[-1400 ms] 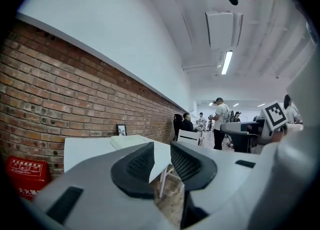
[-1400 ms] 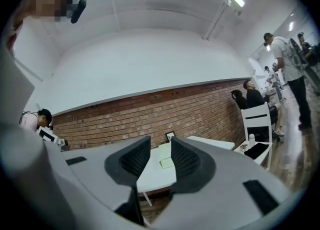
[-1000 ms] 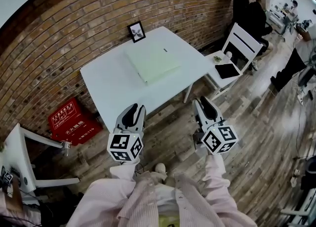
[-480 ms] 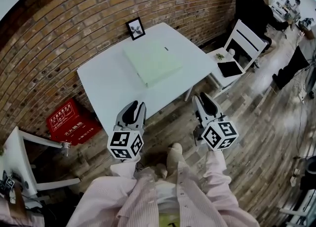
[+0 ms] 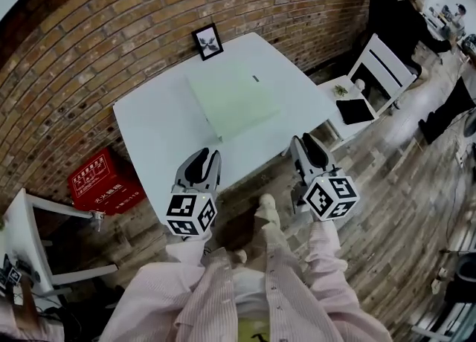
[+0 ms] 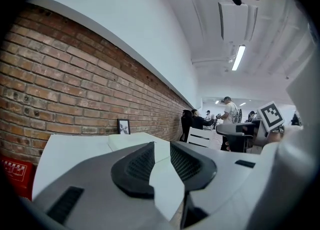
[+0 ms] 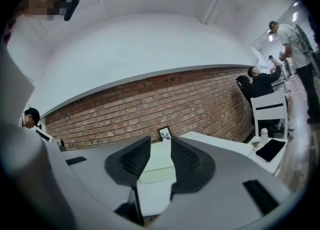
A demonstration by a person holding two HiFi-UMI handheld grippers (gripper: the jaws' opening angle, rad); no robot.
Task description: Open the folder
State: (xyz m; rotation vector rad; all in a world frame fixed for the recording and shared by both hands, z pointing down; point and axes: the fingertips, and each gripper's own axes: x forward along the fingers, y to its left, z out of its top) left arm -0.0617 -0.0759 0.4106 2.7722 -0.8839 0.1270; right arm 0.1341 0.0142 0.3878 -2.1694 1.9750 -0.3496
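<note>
Looking steeply down from the person's head, a white bench (image 5: pixel 156 136) stands against a brick wall (image 5: pixel 111 28) on a wooden floor (image 5: pixel 372 207). The folder (image 5: pixel 232 99), pale green and closed, lies flat on the far half of the bench, near a small framed picture (image 5: pixel 207 42) that leans at the wall.

The person, in a pale striped shirt, holds both grippers out by the near edge of the bench, well apart from the folder. The left gripper (image 5: pixel 204 157) has its jaws part open with a clear gap between them, and it holds nothing. Its own view shows only the bench top and the folder's edge through the gap. The right gripper (image 5: pixel 306 149) also has its jaws apart and is empty. In its own view the folder (image 7: pixel 159 166) and the picture (image 7: pixel 164 133) show between the black pads (image 7: pixel 135 161).

A red box (image 5: pixel 100 181) sits on the floor left of the bench. To the right are a white chair (image 5: pixel 383 73) and a low side table with a dark tablet (image 5: pixel 355 110). A seated person (image 5: pixel 409 21) is further back.
</note>
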